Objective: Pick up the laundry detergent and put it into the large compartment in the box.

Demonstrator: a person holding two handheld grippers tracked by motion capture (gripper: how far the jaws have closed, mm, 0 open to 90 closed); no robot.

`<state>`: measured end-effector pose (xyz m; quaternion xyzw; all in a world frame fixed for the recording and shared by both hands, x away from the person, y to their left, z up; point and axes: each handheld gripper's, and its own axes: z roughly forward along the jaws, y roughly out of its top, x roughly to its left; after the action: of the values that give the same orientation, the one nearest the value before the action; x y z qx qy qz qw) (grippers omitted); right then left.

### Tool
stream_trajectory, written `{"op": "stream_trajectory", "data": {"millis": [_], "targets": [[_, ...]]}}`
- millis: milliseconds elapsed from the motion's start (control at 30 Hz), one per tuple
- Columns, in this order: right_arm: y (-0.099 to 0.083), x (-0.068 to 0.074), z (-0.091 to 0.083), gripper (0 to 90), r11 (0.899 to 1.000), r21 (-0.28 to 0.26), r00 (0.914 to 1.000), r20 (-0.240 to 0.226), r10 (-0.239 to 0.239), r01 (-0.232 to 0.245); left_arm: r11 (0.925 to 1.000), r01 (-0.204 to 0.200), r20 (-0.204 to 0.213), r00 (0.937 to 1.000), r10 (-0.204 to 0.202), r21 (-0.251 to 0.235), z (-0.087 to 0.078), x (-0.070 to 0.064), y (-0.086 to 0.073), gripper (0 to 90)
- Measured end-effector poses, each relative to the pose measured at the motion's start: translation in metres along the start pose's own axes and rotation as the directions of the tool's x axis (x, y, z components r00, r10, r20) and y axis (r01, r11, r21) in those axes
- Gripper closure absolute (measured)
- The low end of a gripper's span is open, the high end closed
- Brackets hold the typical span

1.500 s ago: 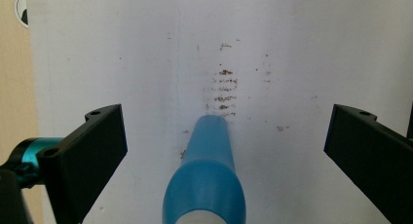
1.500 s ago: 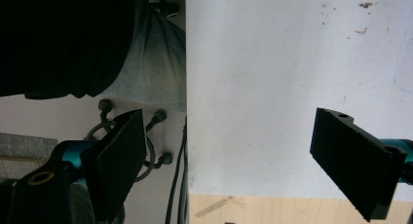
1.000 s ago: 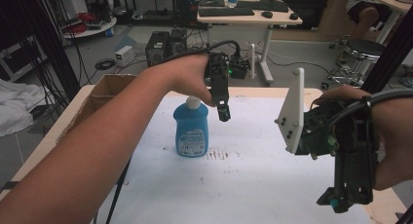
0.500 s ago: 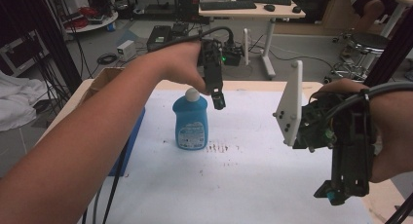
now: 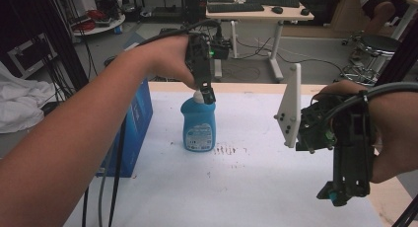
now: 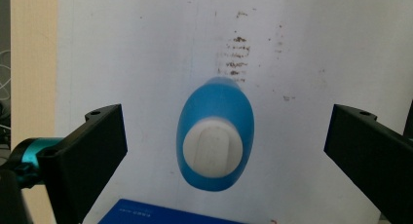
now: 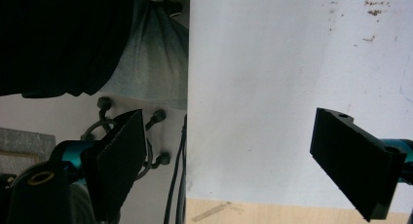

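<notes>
My left hand-held gripper (image 6: pixel 221 151) hangs wide open over the white cap (image 6: pixel 213 151) of the blue dish soap bottle (image 5: pixel 198 124), gripping nothing. The bottle stands upright near the counter's (image 5: pixel 256 187) far edge. My right hand-held gripper (image 7: pixel 238 160) is wide open and empty by the near edge.

The left gripper (image 5: pixel 207 94) is brought down from beside the blue bottle (image 5: pixel 198 126) to directly over its white cap (image 5: pixel 198 95) (jaws spread wide on either side, seen in the left gripper view). A blue box (image 5: pixel 138 123) is now exposed at the table's left, where the forearm is shifted aside.
</notes>
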<state>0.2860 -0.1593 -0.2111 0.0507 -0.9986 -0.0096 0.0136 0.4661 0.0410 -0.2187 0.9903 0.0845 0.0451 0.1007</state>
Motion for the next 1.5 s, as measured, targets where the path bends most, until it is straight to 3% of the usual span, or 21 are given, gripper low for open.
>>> {"op": "stream_trajectory", "data": {"millis": [333,433,1033,1500], "targets": [[0.007,0.002,0.000,12.7,1.000,0.004,0.9999,-0.001,-0.014,0.014,0.9996,0.012,0.025,0.9996,-0.012,0.026,0.010,0.005,-0.015,1.8],[0.007,0.001,0.001,12.7,1.000,0.001,0.9999,-0.003,-0.013,0.013,0.9995,-0.002,0.030,0.9996,0.001,0.032,0.015,0.006,-0.017,1.8],[0.006,0.000,0.006,12.7,1.000,-0.004,0.9999,-0.009,0.005,-0.005,0.9958,-0.028,0.082,0.9964,0.020,0.087,0.055,0.011,-0.017,1.8],[0.005,-0.002,0.010,12.7,1.000,-0.005,1.0000,-0.008,0.003,-0.003,0.9938,-0.046,0.087,0.9955,0.038,0.101,0.069,0.011,-0.016,1.8]]}}
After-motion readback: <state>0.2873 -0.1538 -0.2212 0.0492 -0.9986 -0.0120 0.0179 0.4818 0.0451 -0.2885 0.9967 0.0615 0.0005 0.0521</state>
